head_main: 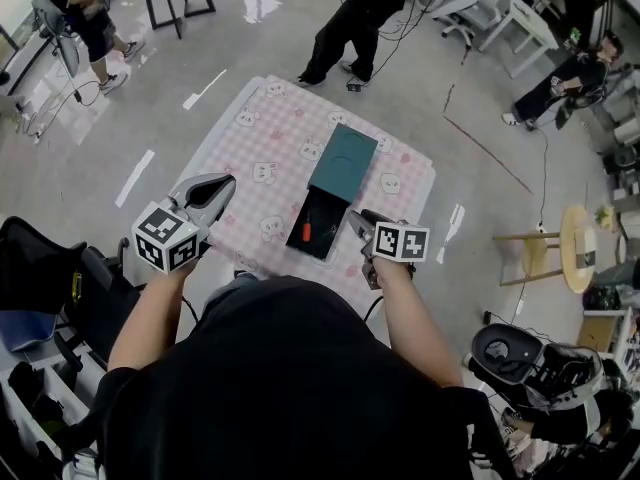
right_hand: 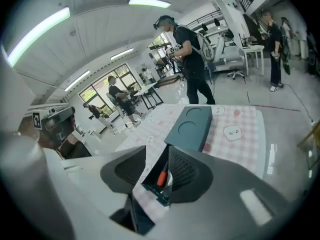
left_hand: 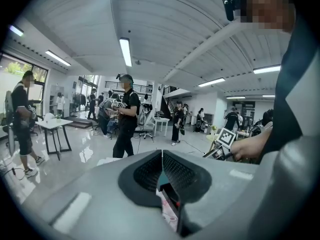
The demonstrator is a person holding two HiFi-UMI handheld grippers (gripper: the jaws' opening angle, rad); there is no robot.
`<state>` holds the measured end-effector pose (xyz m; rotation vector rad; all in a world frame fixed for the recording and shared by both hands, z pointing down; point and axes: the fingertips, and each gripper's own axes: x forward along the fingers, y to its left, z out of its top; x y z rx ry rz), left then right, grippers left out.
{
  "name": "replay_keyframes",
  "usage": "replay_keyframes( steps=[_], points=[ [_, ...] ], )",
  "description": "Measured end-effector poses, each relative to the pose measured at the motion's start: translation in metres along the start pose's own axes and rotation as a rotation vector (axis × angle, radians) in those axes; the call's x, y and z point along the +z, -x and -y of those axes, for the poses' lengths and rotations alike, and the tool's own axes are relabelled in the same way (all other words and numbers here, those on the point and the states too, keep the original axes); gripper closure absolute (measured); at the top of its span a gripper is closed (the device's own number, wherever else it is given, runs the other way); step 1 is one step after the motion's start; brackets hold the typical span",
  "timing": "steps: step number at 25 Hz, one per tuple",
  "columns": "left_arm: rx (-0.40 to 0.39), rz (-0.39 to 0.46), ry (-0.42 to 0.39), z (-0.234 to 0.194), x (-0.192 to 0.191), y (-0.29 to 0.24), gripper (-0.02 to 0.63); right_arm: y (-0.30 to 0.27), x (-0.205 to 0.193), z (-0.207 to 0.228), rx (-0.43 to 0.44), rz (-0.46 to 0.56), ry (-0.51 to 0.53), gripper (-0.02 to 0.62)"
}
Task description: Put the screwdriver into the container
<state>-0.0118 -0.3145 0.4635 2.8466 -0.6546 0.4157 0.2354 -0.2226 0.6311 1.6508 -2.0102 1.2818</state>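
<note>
Screwdriver [head_main: 306, 232] lies inside the open container [head_main: 327, 216], orange handle showing and long axis along the box's length, running away from the person. The task looks done as things lie.

Lid [head_main: 343, 162] sits at the container's far end, seemingly over that end, and leaves the near part open.

Right gripper [head_main: 362, 220] is the nearer one, just beside the container's near right corner. Its jaws are apart and hold nothing; its own view shows the screwdriver [right_hand: 161, 177] through the gap, ahead and below.

Left gripper [head_main: 215, 190] is well apart to the left, over the checked cloth [head_main: 260, 138], with its tips together and empty.

Nothing stands between either gripper and the box. People stand on the floor beyond the table, clear of it.
</note>
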Motion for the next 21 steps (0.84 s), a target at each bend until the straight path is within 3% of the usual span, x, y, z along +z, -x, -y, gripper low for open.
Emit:
replay_keyframes(
  steps=[13, 21],
  points=[
    [-0.003, 0.006, -0.024, 0.039, 0.005, -0.002, 0.598, 0.063, 0.027, 0.005, 0.010, 0.143, 0.073, 0.426],
    [-0.011, -0.009, -0.021, 0.040, -0.016, 0.013, 0.598, 0.073, 0.022, -0.005, 0.018, 0.248, 0.094, 0.433]
  ],
)
